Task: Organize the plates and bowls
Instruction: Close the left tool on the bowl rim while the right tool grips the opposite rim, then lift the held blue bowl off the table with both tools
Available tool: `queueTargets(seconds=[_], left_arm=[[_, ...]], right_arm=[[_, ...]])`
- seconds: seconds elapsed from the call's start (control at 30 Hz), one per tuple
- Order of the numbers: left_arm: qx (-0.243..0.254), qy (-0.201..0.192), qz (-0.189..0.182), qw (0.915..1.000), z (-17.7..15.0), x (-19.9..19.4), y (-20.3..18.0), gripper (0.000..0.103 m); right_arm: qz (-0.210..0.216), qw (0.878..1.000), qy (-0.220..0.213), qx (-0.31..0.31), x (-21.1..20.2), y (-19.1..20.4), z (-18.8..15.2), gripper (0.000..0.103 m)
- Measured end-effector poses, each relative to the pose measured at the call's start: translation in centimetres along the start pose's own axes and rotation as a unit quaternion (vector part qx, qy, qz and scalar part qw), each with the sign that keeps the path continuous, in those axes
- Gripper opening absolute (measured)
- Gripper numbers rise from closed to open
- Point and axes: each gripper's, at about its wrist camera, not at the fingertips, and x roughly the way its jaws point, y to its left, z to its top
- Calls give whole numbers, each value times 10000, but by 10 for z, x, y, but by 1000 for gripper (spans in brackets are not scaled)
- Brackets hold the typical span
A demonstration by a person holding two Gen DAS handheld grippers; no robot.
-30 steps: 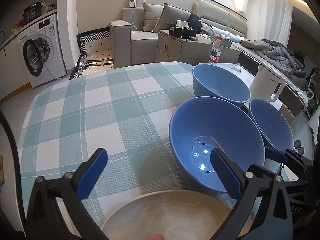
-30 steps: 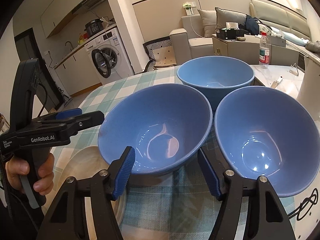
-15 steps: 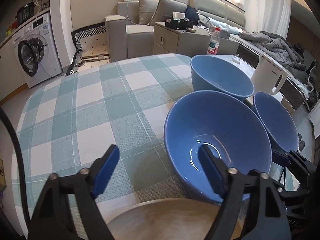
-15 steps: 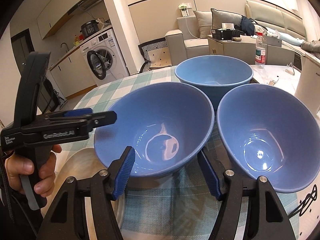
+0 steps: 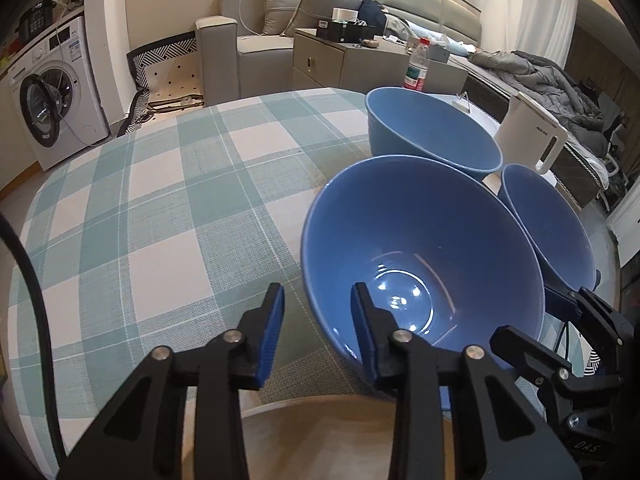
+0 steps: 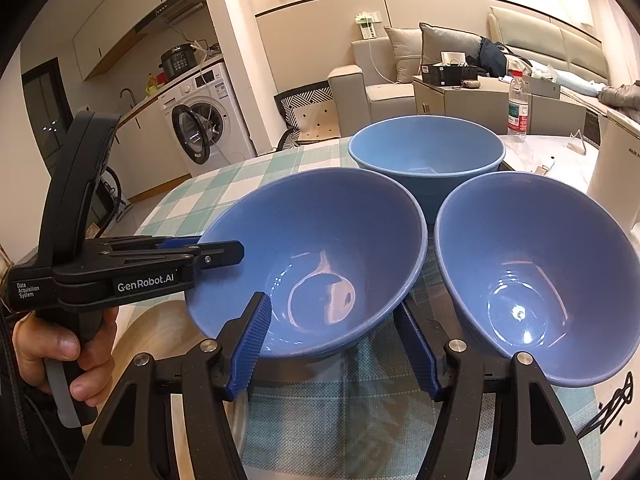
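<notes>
The left gripper (image 5: 316, 320) straddled the near rim of the middle blue bowl (image 5: 420, 264); its jaws had just been closing, pads not yet pressing. Beside that bowl, the right gripper (image 6: 336, 340) stood unclenched, empty.

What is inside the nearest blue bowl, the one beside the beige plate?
Nearest blue bowl holds only light reflections and one finger of the left gripper. Under its base is covered.

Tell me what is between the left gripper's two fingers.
The rim of the nearest bowl, in the left wrist view. The left gripper has just been closing its jaws; a gap shows beside the outer pad.
</notes>
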Motion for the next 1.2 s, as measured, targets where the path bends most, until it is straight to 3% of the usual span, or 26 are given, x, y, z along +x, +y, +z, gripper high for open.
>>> queueTargets(seconds=[0.13,0.67,1.2], left_arm=[[177,-18,-17,9998,-1,-2,-8,22],[249,-42,76,9997,-7,-5,-10,22],[164,-309,114,9993,-10,-30,-10,23]], right_arm=[[-10,10000,-12,-50,0,1,0,66],[-86,9996,-66,-250,-1,7,1,66],[-21,9986,-304,-441,-18,12,6,66]])
